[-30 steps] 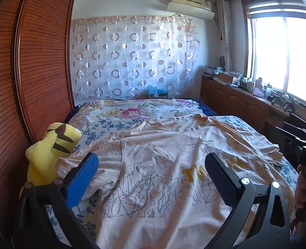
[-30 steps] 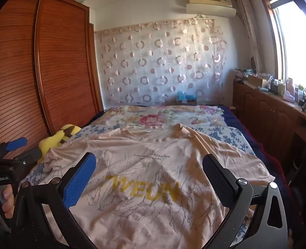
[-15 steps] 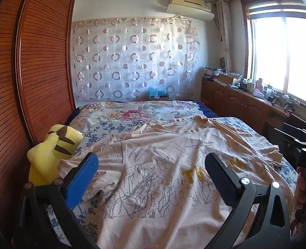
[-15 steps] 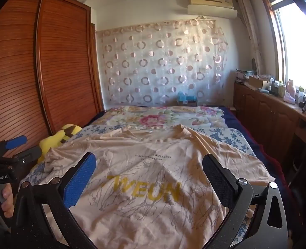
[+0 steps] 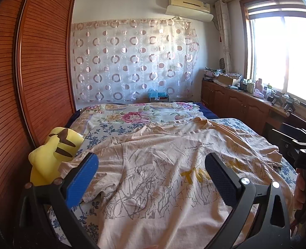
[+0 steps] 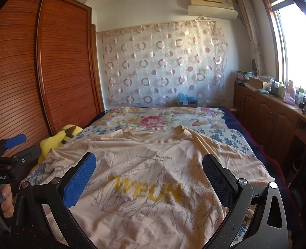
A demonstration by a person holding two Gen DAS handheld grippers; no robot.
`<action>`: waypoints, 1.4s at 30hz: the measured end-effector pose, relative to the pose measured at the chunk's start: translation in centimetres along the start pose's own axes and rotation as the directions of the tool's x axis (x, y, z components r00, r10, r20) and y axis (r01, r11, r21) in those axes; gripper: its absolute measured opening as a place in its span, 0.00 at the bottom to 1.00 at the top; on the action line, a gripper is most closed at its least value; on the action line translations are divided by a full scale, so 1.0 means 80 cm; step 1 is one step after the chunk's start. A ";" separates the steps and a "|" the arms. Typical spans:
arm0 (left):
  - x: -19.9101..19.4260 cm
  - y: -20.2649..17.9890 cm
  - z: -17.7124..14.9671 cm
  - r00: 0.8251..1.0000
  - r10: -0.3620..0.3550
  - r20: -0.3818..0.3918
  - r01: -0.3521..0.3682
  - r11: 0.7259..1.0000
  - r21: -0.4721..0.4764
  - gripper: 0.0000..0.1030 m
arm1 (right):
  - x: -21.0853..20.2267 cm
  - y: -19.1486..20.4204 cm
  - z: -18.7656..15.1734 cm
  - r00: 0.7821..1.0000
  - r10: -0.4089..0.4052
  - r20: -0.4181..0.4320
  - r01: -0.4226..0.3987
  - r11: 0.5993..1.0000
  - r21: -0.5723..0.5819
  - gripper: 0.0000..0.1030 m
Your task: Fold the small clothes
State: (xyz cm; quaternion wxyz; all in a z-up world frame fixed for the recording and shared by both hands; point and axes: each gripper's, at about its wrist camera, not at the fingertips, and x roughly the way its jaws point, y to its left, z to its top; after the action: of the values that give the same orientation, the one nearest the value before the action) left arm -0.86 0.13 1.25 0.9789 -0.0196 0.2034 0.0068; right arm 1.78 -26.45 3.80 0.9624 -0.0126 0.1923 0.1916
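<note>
Peach T-shirt (image 6: 153, 178), spread print-up on the bed (image 6: 231, 137), collar far, hem near, long axis running away from both wide-open, empty hand-held grippers: left hand-held gripper (image 5: 151, 178) nearer its left sleeve, right hand-held gripper (image 6: 148, 178) over the print.

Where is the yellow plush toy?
The yellow plush toy sits at the bed's left edge, between the wooden wardrobe and the T-shirt sleeve.

Black gripper (image 6: 148, 178), blue-padded fingers (image 6: 79, 183).
</note>
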 end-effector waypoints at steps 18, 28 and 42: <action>0.000 -0.002 0.000 1.000 0.003 0.002 -0.003 1.000 0.004 1.00 | -0.003 0.003 0.001 1.000 0.000 0.001 0.000 1.000 0.000 1.00; -0.003 -0.005 0.002 1.000 0.001 0.004 -0.001 1.000 0.008 1.00 | -0.004 0.004 0.000 1.000 0.000 0.002 0.000 1.000 0.000 1.00; -0.005 -0.007 0.004 1.000 0.000 0.009 0.000 1.000 0.011 1.00 | -0.005 0.004 0.000 1.000 0.001 0.003 -0.001 1.000 0.001 1.00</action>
State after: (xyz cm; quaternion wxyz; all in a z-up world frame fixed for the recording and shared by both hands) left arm -1.11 -0.42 1.75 0.9798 -0.0142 0.1992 0.0057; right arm 1.29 -26.29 3.98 0.9626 -0.0117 0.1910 0.1921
